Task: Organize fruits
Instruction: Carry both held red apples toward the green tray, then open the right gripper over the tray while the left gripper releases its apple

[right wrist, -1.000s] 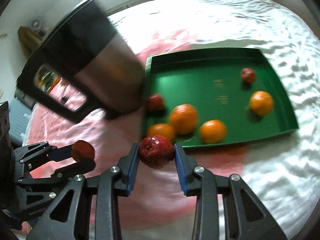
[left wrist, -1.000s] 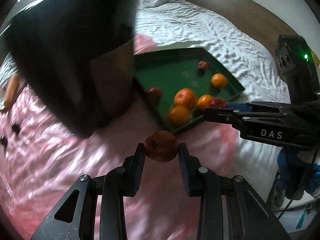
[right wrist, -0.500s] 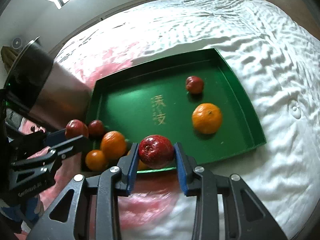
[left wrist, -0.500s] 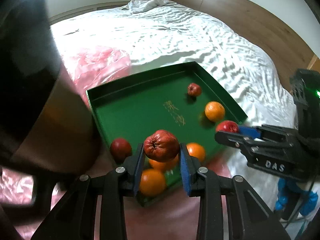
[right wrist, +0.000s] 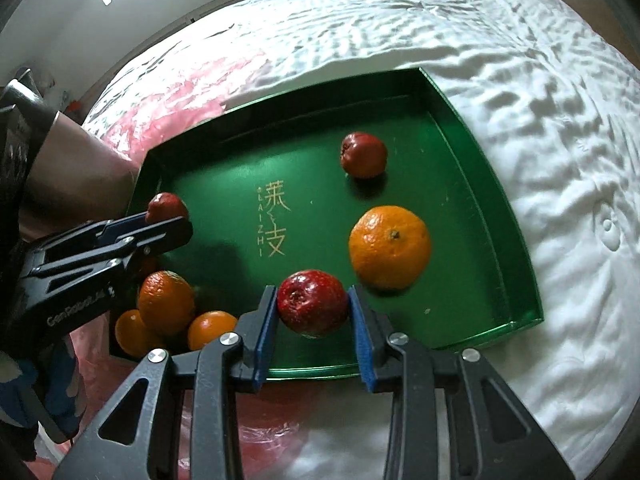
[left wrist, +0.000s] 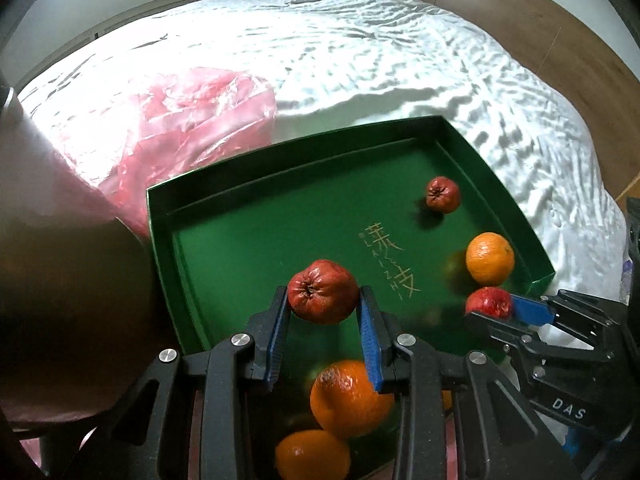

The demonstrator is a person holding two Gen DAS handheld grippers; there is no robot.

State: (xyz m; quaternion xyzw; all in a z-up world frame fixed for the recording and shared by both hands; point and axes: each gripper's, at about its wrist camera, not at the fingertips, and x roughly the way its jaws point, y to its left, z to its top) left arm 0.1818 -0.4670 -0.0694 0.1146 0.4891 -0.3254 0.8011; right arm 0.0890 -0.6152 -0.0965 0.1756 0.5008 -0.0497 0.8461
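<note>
A green tray lies on the bed. My left gripper is shut on a wrinkled dark red apple, held over the tray's near left part. My right gripper is shut on a brighter red apple above the tray's near edge. Each gripper appears in the other's view: the right gripper and the left gripper. In the tray lie a red apple, a large orange and three oranges bunched in the near left corner.
A dark, steel-sided appliance stands against the tray's left side. Pink plastic sheeting covers the bed behind and under it. White rumpled bedding surrounds the tray on the right, with a wooden headboard beyond.
Both grippers have moved forward and down from above the pink plastic to above the tray, each keeping its apple. The appliance has slid toward the left edge of both views.
</note>
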